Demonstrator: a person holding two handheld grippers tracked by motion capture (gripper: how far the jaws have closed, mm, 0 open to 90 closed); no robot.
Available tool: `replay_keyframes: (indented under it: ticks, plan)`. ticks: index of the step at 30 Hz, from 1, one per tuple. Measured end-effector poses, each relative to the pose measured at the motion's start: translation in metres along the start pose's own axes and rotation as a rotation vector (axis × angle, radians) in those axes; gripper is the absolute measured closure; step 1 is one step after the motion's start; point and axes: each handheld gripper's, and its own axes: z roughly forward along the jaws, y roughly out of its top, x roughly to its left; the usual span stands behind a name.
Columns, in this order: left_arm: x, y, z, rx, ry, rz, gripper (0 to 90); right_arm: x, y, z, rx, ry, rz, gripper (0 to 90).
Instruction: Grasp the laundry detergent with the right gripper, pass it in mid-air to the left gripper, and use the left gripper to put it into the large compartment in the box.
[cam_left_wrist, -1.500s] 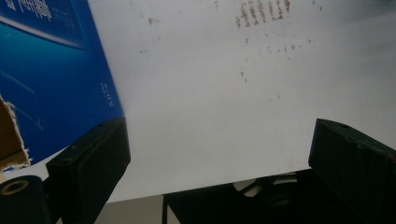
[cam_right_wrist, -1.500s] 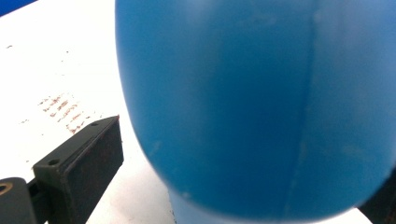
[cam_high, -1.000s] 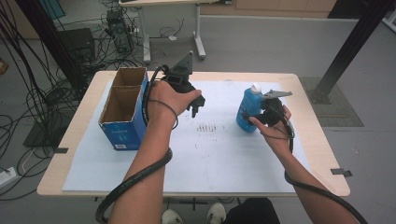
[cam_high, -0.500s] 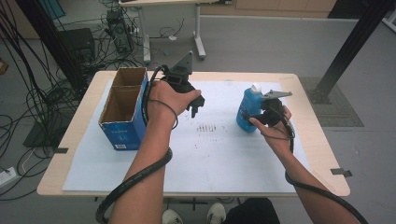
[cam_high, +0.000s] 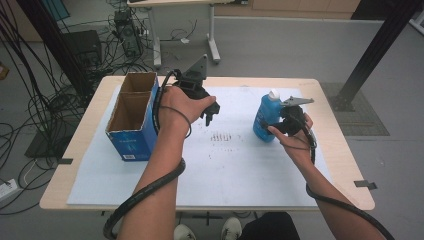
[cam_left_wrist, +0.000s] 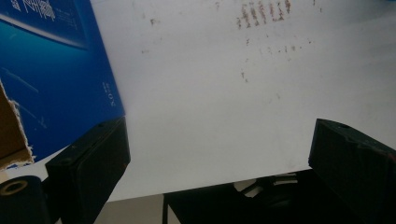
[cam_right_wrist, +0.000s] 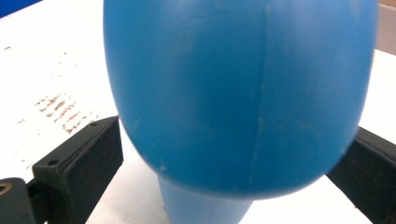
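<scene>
— Cables trail over the grey floor (cam_high: 280, 45) behind our table (cam_high: 90, 150), and a white sheet (cam_high: 235, 165) covers most of its top. What do we have in hand?

— Our right gripper (cam_high: 274, 127) is at the blue bottle (cam_high: 264, 119), which stands upright on the sheet toward the table's right side. In the right gripper view the bottle (cam_right_wrist: 238, 93) sits between the two jaws, one on each side of it; we cannot tell whether they press it yet.

— And our left?

— Our left gripper (cam_high: 210, 112) hangs above the sheet, just right of the blue cardboard box (cam_high: 131, 131), which stands open at the table's left. In the left gripper view its jaws are spread wide with nothing between them, over the bare sheet (cam_left_wrist: 224, 93), the box wall (cam_left_wrist: 51, 70) at the side.

— The marks?

— We see small reddish marks (cam_high: 223, 136) on the sheet between the two grippers.
</scene>
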Motion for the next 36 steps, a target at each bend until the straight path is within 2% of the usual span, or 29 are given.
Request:
replay_keyframes:
  ticks: [9,24,36]
  plan:
    - [-0.0007,0.0003,0.0002,-0.002,-0.005,0.000,5.7,0.0008,0.0005,0.0006,-0.005,0.004,-0.001,1.6]
    - [-0.0002,0.0007,-0.0017,-0.008,-0.009,0.000,5.7,0.0003,0.0020,-0.0019,-0.012,-0.016,-0.008,1.6]
    - [-0.0001,0.0004,-0.0017,-0.005,0.006,0.003,5.8,0.0027,0.0002,0.0013,-0.017,-0.002,-0.008,1.6]
